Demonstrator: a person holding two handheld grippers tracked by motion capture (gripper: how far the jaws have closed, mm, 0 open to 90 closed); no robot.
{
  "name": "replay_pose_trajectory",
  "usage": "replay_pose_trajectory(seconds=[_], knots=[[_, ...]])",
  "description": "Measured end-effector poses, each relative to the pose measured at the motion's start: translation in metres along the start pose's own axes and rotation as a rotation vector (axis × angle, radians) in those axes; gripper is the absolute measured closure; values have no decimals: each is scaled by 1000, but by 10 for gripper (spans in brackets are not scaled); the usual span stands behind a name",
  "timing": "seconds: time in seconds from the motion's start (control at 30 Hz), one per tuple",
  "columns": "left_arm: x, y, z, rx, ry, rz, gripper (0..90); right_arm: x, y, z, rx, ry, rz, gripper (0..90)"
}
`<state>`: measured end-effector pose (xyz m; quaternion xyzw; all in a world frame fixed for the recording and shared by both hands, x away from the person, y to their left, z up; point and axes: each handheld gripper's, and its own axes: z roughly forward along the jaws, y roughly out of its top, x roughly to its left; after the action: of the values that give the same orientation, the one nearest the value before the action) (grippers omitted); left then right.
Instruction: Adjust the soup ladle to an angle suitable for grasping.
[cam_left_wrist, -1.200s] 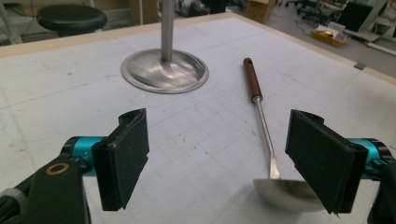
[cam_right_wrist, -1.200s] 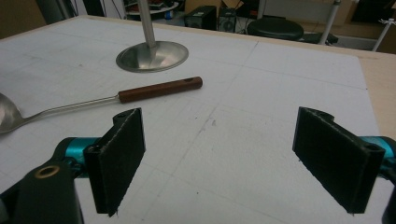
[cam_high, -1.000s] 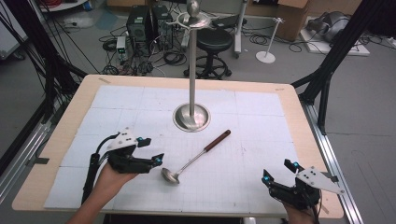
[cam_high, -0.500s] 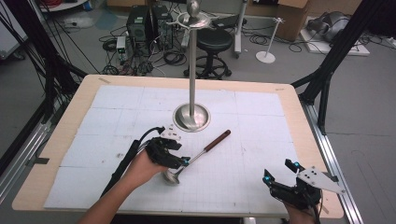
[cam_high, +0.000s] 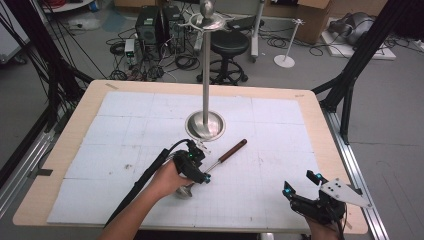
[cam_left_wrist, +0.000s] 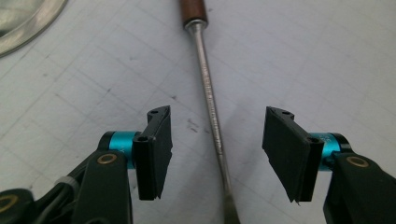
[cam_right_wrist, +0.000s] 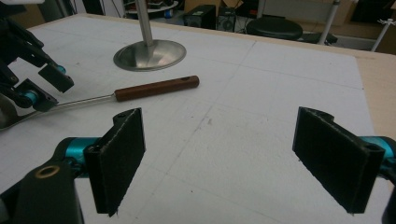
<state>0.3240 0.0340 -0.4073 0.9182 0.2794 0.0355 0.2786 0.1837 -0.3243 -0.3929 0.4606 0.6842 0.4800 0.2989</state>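
Nearest, at the front right corner of the surface (cam_high: 125, 107), resting low: right claw (cam_high: 300, 186), spread wide with nothing between the pads, its hand mostly cut off by the bottom edge of the high view. From its own camera, both black pads (cam_right_wrist: 119, 161) in sharp sight, only gridded white sheet between them.

Further in, left of centre: left claw (cam_high: 199, 165), lowered over the ladle (cam_high: 220, 159), jaws half spread and just been closing, straddling the thin metal shaft. In the left gripper view, shaft (cam_left_wrist: 212, 116) running up between the pads (cam_left_wrist: 156, 149), clear gaps either side, no pad pressing on it yet. Bowl of the ladle largely hidden under the hand (cam_high: 167, 180) in the high view, just a sliver of metal peeking out below; in the left gripper view cut off at the bottom edge. Brown wooden handle (cam_high: 232, 150) pointing away to the right, lying flat.

Beyond, just past the ladle: round metal base (cam_high: 205, 127) of a tall stand, pole rising up, its hooked top hard to make out against the cluttered floor.
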Motion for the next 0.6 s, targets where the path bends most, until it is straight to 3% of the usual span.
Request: replay_pose_trajectory(seconds=[0.2,0.3,0.37,0.43,0.53,0.6], knots=[[2,-1,5,47,-8,-2,504,-2,0,-1,-3,-7,7,162],[0,-2,9,80,12,11,559,-2,0,-1,-3,-8,7,162],[0,-2,9,81,20,9,579,-1,0,-1,-2,-8,8,162],[-1,-2,9,79,31,9,659,-2,0,-1,-1,-9,7,162],[-3,-3,8,86,38,24,687,-2,0,-1,-4,-13,5,162],[-5,-3,8,87,32,39,755,-2,-1,-1,-3,-15,7,162]])
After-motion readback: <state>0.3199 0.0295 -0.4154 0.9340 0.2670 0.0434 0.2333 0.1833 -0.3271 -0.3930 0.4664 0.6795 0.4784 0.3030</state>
